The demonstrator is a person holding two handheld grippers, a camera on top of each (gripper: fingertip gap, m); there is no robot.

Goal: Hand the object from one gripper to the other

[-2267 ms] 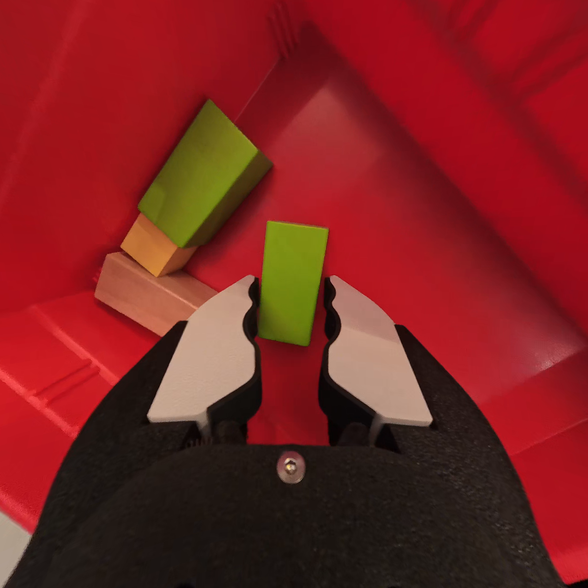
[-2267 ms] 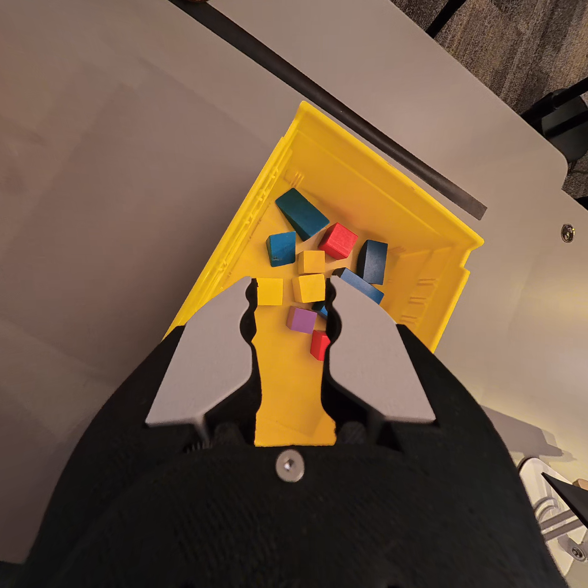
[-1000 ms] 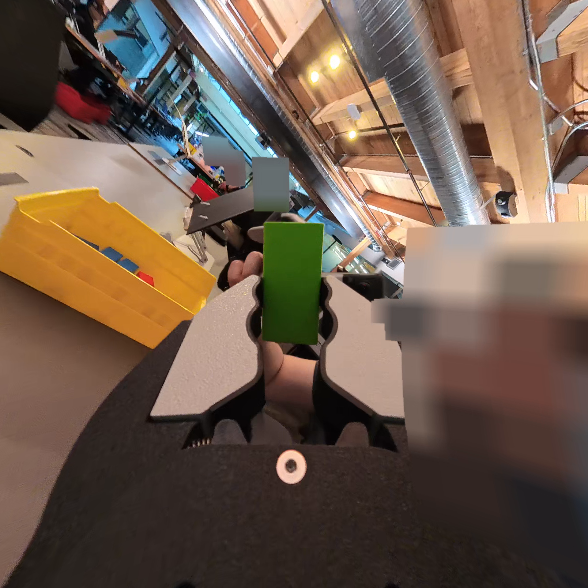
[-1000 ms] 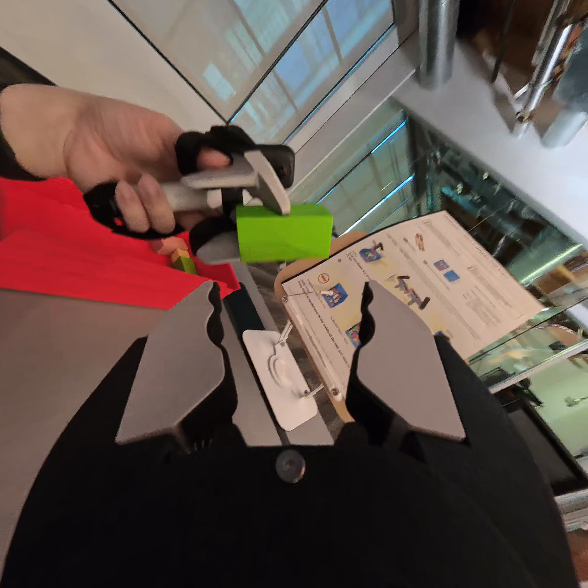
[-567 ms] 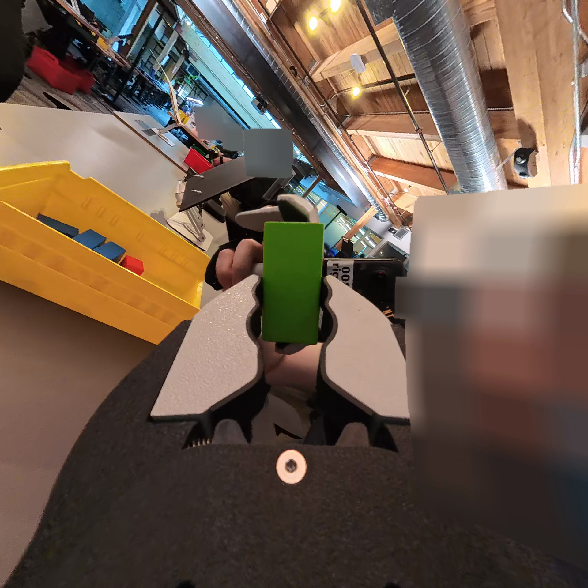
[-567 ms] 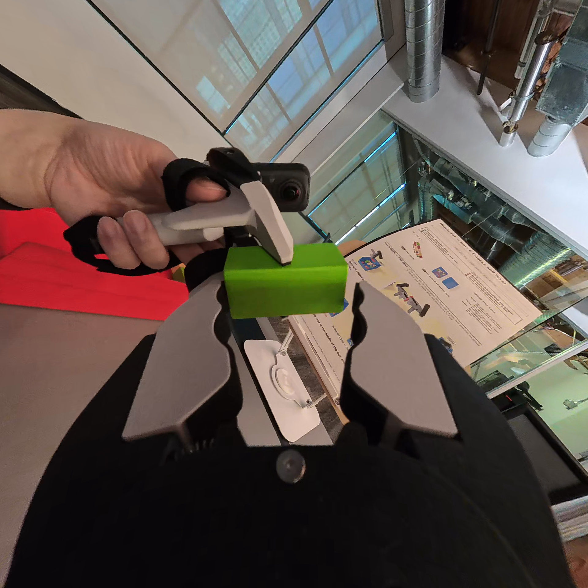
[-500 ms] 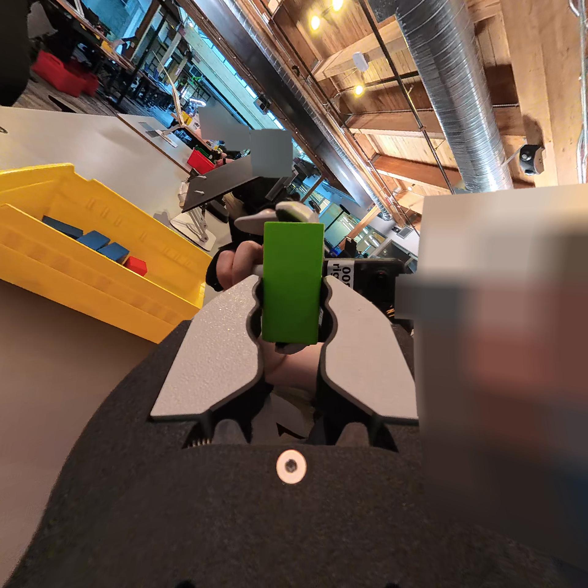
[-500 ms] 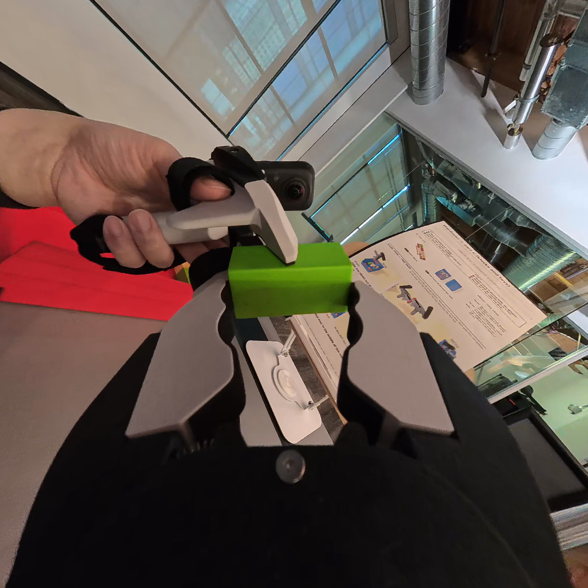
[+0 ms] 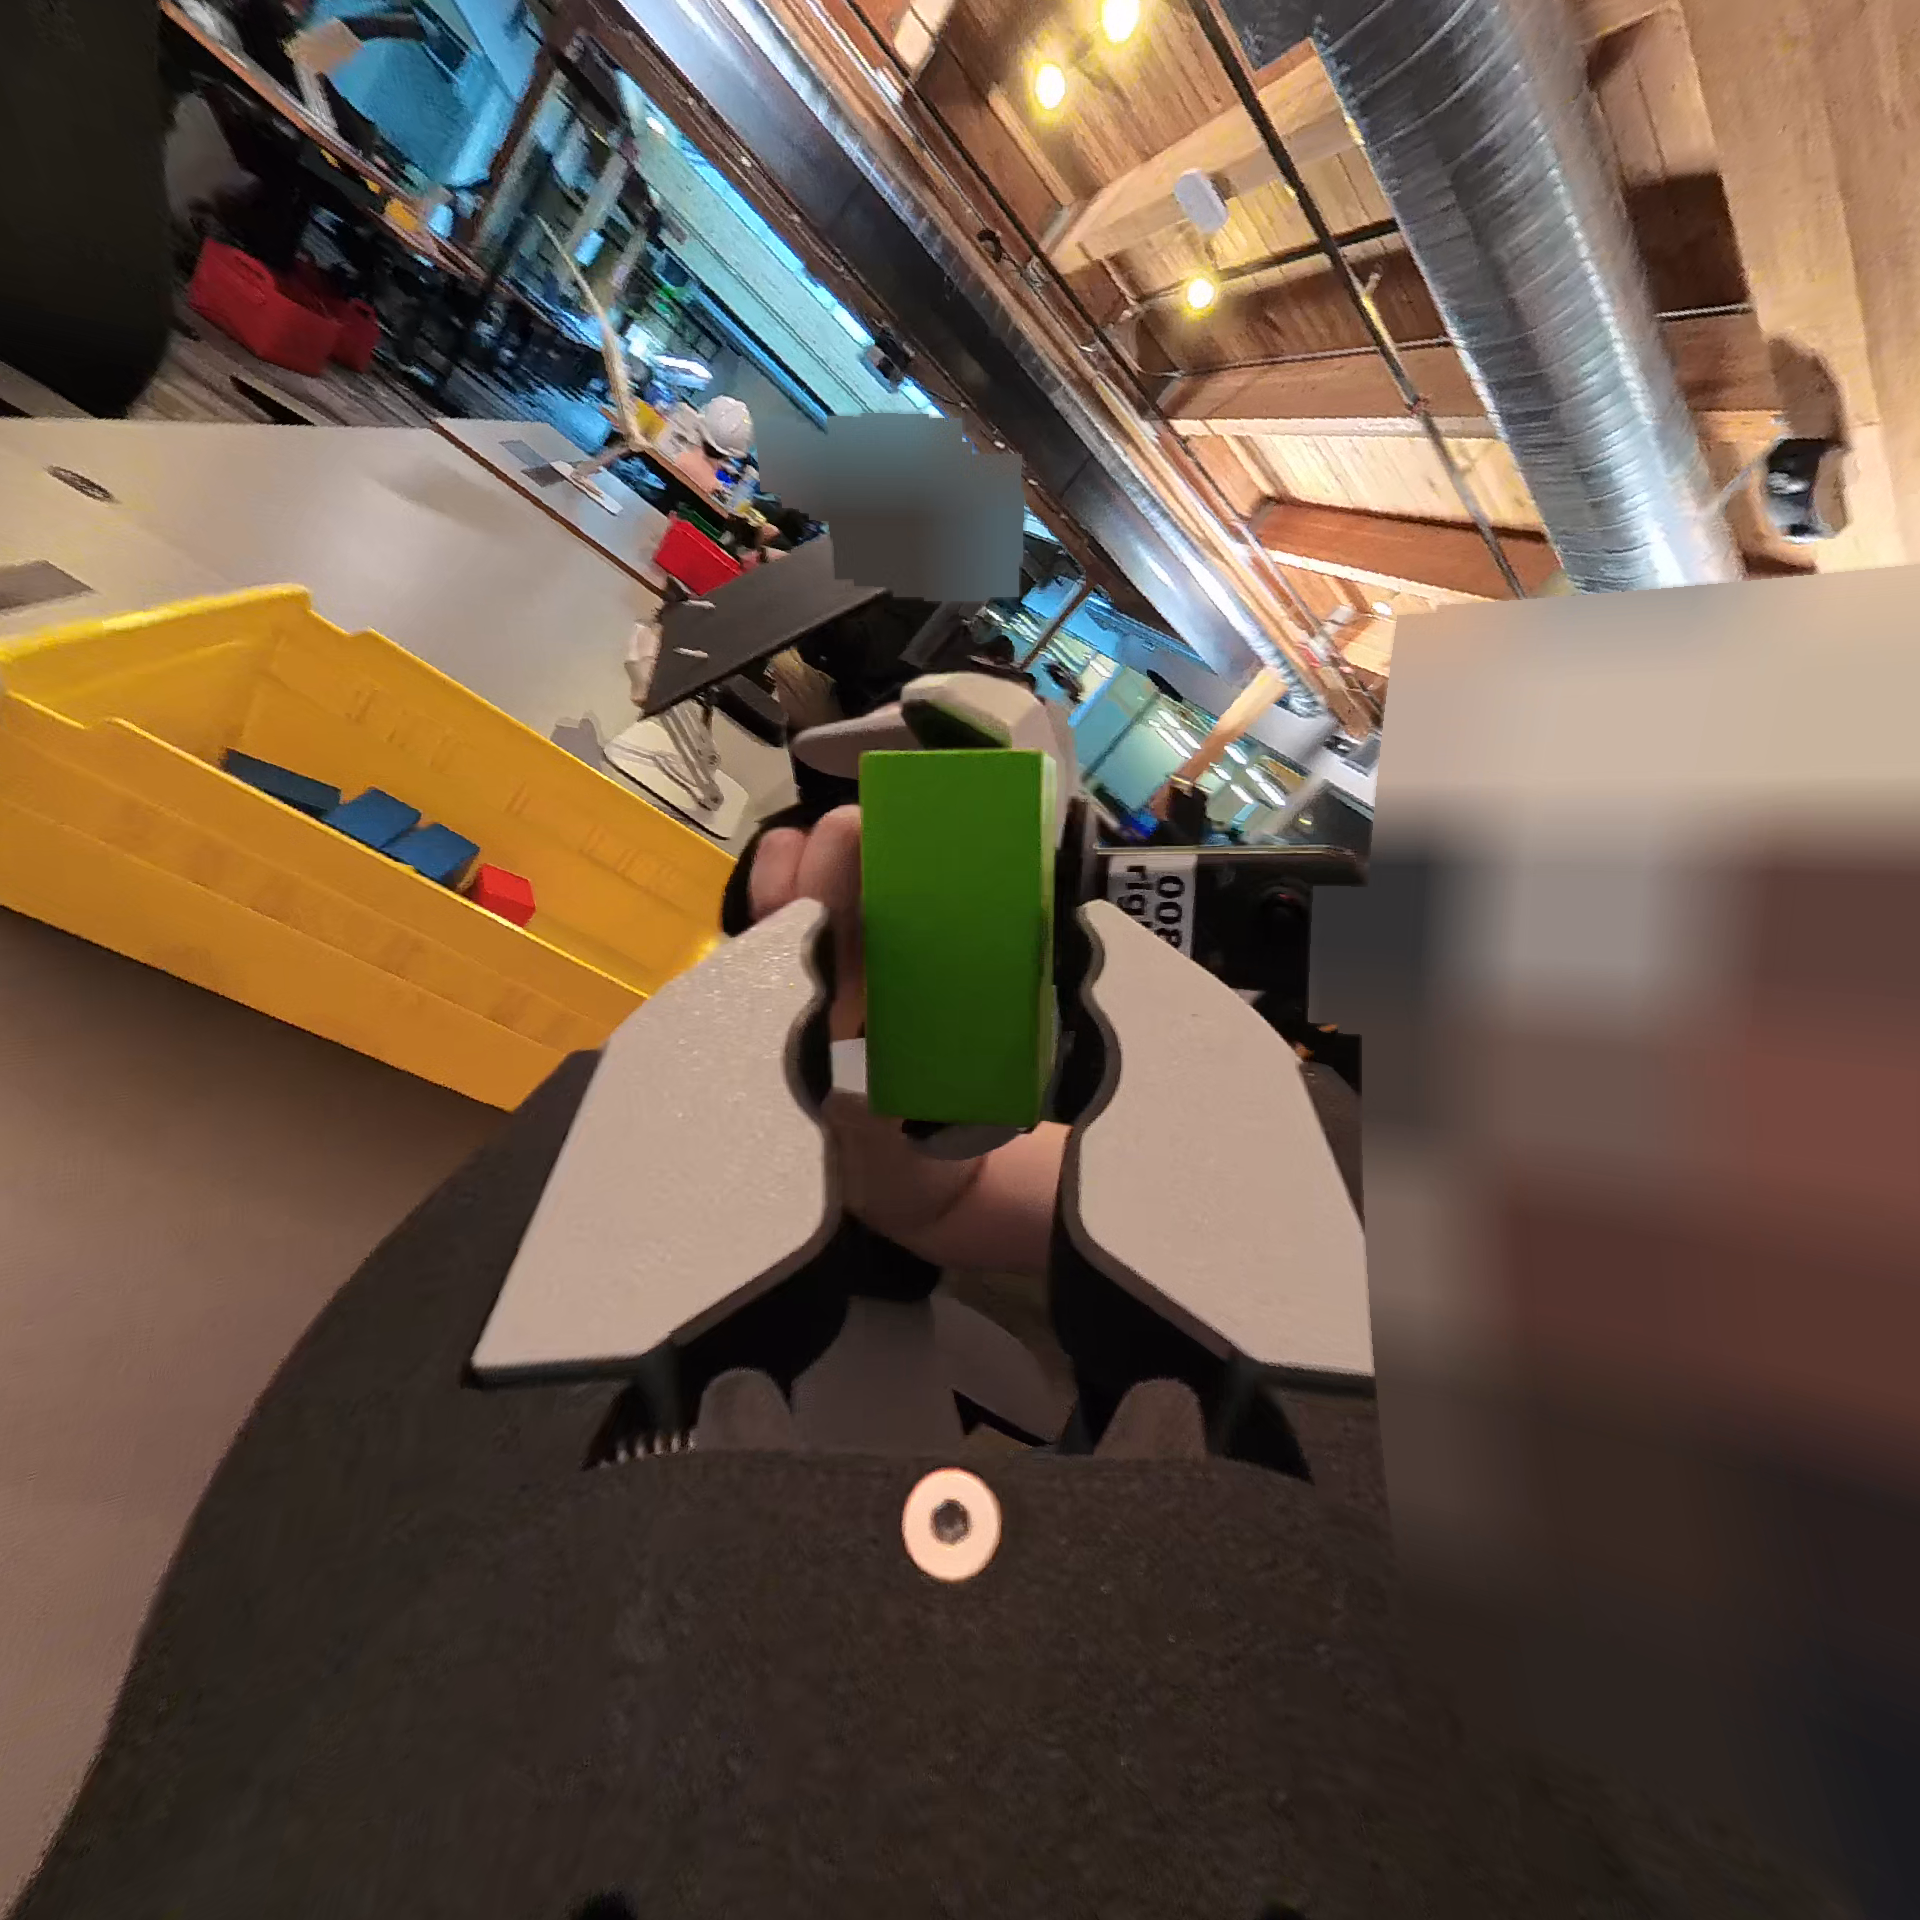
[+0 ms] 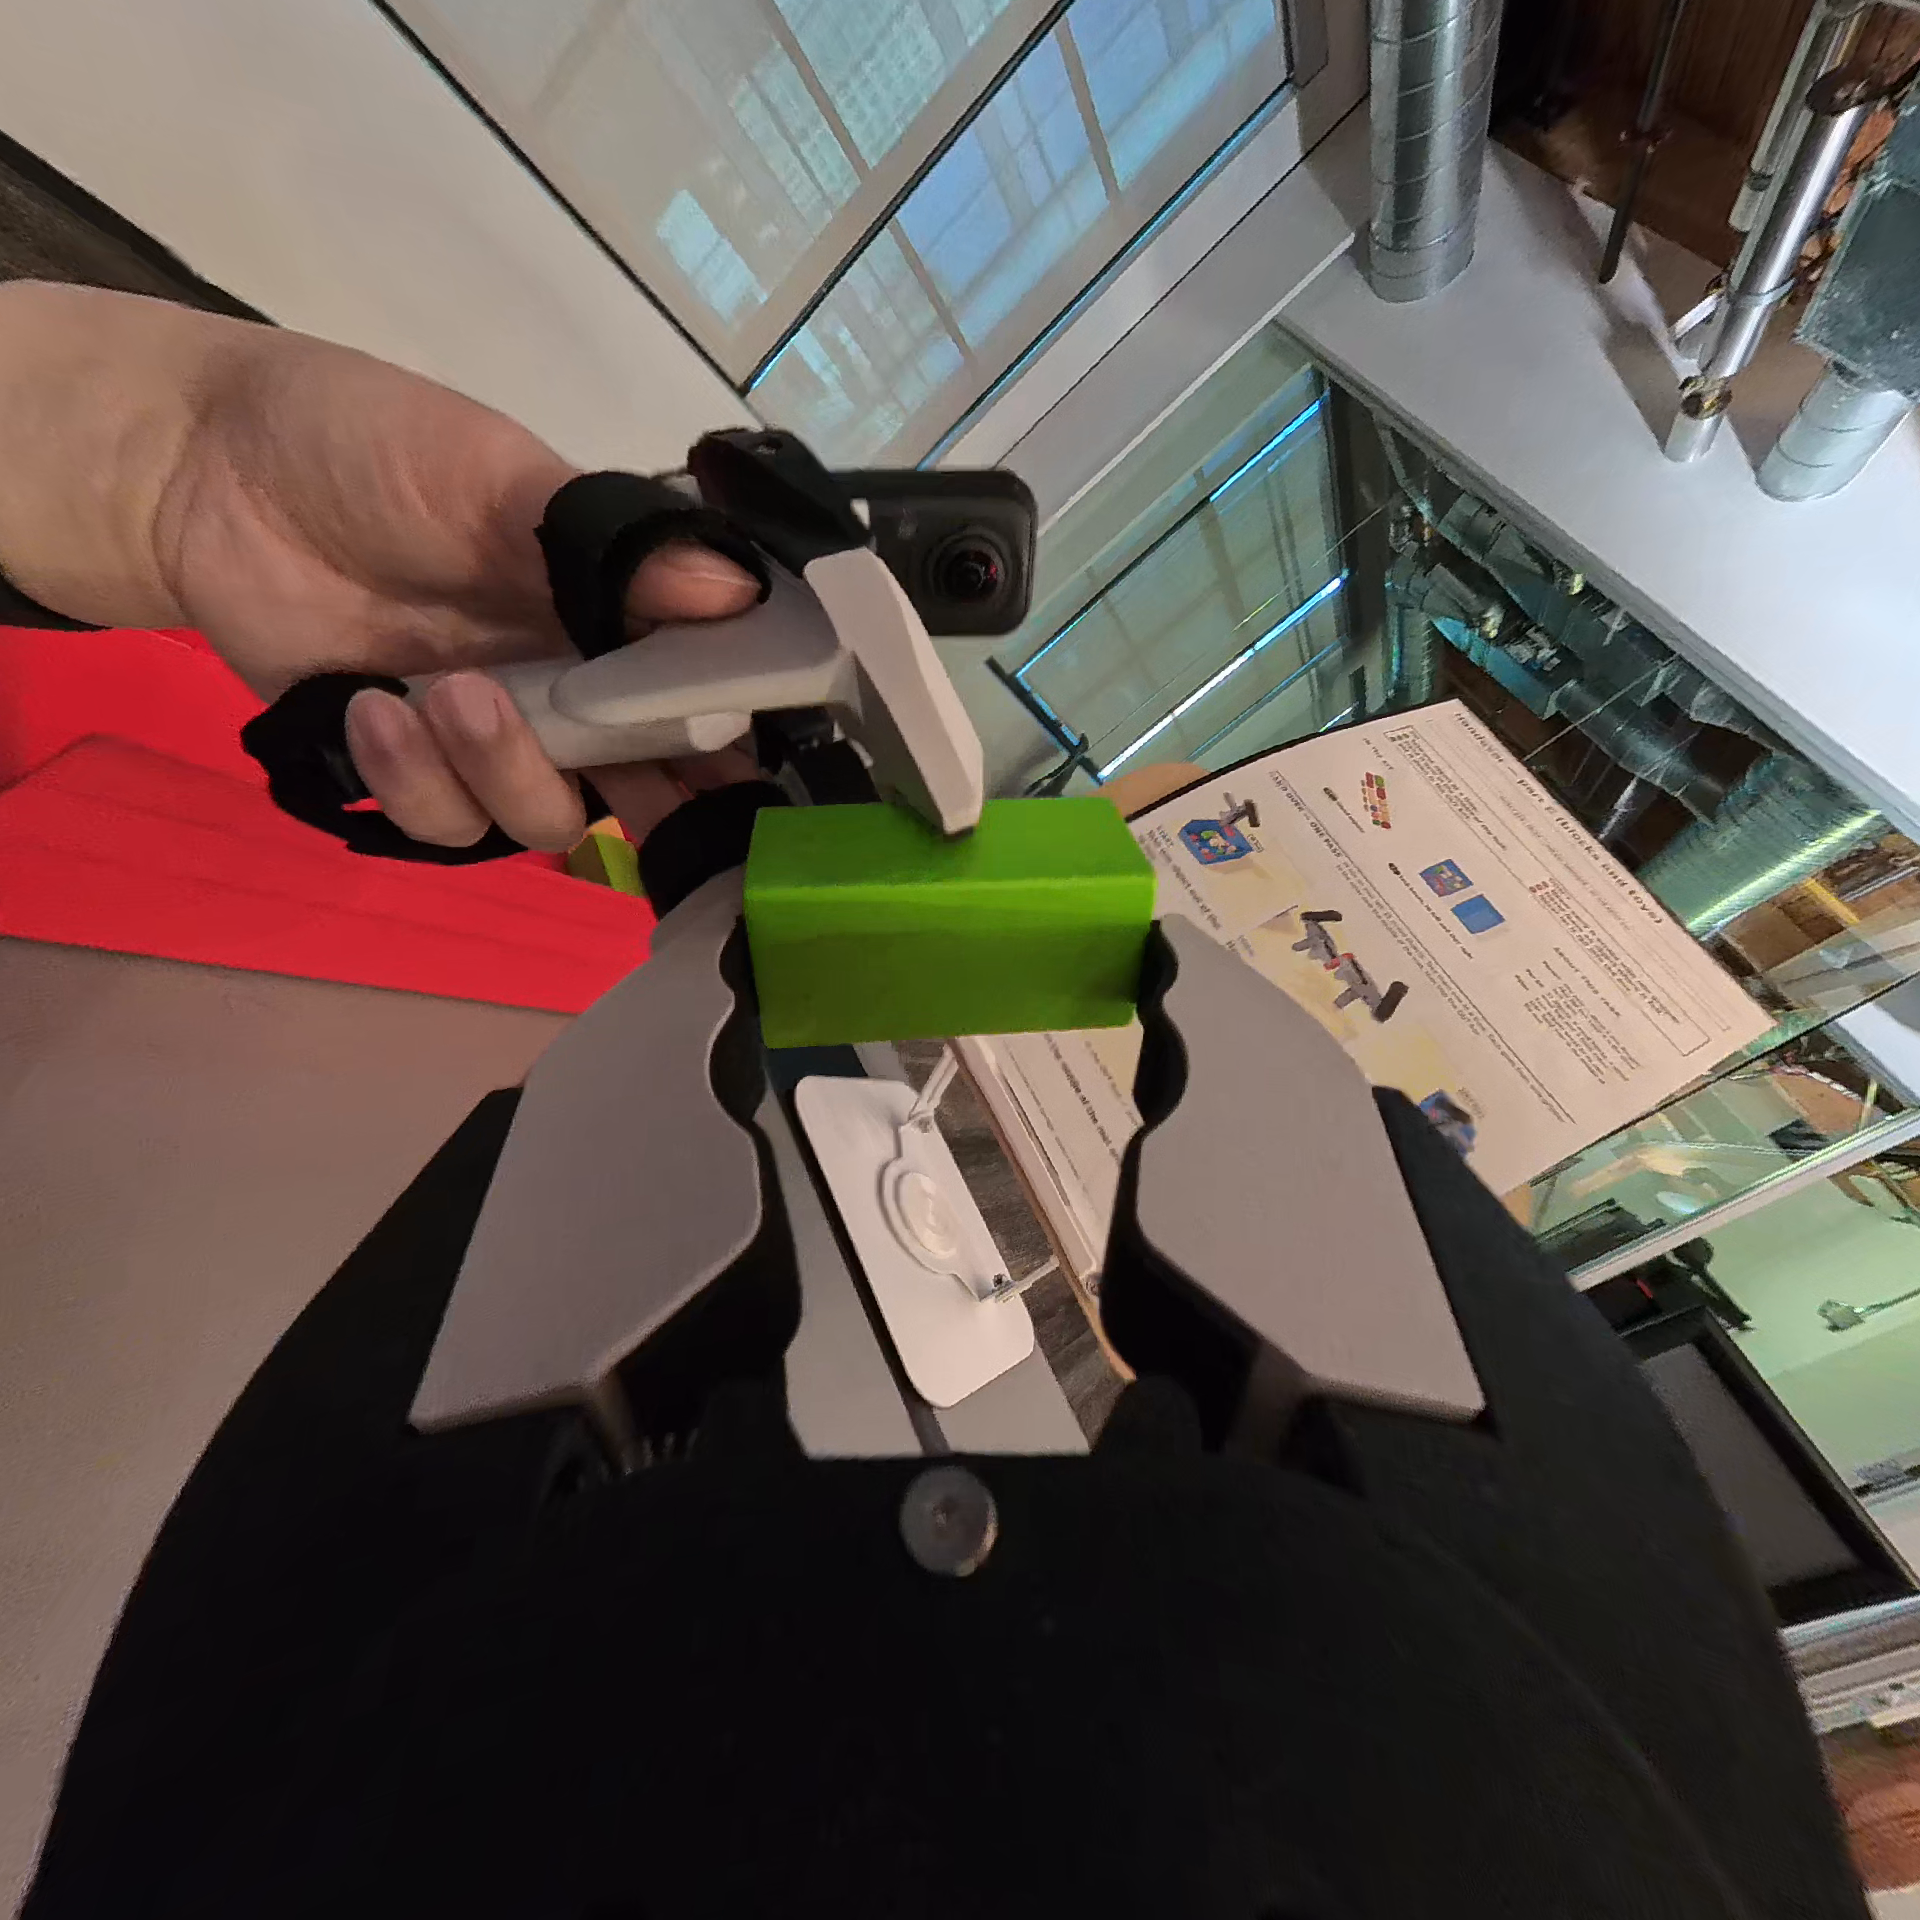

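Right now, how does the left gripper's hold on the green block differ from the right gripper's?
The left gripper spans the narrow width of the green block, block lengthwise between its jaws; the right gripper spans its length, block crosswise. The right jaws stand wider apart. The right jaws press both ends; the left show a thin gap, so that grip is unclear. Both are at the same block.

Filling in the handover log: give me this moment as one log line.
phase: handover | green block: in the air | right tongs: shut on its ends | left tongs: apparently open around it | yellow bin: on table
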